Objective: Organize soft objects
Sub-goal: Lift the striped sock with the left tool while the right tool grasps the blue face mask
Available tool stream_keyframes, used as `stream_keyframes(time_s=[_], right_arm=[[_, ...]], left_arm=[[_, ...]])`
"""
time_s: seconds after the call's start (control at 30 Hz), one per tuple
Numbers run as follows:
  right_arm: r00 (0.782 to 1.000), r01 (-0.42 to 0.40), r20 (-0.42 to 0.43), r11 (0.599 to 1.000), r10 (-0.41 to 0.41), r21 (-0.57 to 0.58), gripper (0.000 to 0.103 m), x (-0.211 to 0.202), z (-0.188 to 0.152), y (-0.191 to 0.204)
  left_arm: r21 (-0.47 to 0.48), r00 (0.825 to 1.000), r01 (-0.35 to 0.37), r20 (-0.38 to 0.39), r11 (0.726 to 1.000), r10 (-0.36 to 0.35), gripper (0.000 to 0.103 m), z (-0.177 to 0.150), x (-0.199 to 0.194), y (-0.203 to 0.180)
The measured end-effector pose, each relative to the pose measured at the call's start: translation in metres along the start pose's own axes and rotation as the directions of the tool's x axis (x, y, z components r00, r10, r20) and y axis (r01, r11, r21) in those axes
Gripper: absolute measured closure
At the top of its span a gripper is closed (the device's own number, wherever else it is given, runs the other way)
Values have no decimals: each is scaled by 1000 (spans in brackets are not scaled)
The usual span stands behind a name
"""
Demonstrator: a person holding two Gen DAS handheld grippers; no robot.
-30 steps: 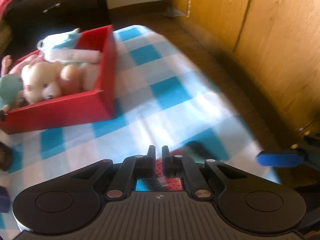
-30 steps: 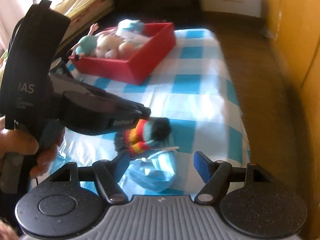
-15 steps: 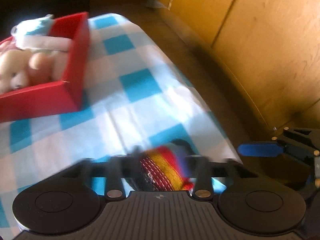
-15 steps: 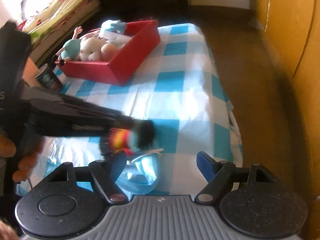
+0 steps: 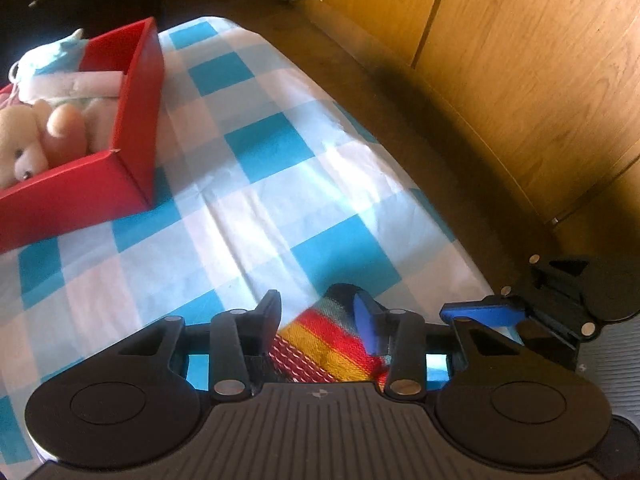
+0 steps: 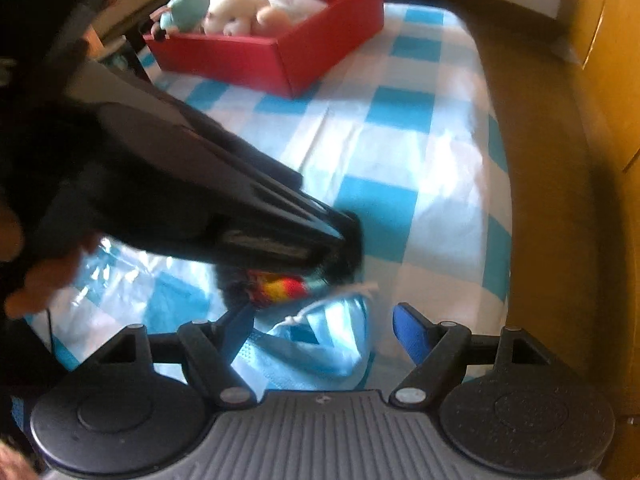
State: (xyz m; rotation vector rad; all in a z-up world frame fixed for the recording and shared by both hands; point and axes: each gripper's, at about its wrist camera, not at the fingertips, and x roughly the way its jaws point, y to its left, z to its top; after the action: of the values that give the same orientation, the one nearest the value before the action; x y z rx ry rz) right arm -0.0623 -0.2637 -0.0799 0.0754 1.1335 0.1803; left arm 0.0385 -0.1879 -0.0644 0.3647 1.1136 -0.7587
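No words, brand names or numbers can be read in either view. The only mark is a small round emblem, split into quarters, at the top middle of the ribbed housing behind each pair of tongs, the left tongs [image 5: 318, 320] and the right tongs [image 6: 322, 330]; it is possibly a logo, too small to identify.

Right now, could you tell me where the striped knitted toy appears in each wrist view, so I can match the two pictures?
Left wrist view: the striped knitted toy sits at bottom centre, between the open fingers of the left gripper.
Right wrist view: it lies just left of centre, under the tip of the left gripper, above a light blue face mask.
Shared landmark: the red box of plush toys.
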Motion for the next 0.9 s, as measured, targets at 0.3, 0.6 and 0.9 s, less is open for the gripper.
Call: stream_keyframes(time_s=[0.3,0.6,0.9], right_arm=[[999,14,-29,999,-15,-49,87,3,-4,-1],[1000,-29,-6,987,31,155,91,-9,-15,-48],[999,-35,7,998,35,-47,95,-7,3,-12]], left_arm=[[31,997,70,9,997,-70,34,-9,-15,6],[195,980,195,-8,961,-197,30,-28,-18,-20],[338,989,147,-38,930,-142,29,-47,2,-34]])
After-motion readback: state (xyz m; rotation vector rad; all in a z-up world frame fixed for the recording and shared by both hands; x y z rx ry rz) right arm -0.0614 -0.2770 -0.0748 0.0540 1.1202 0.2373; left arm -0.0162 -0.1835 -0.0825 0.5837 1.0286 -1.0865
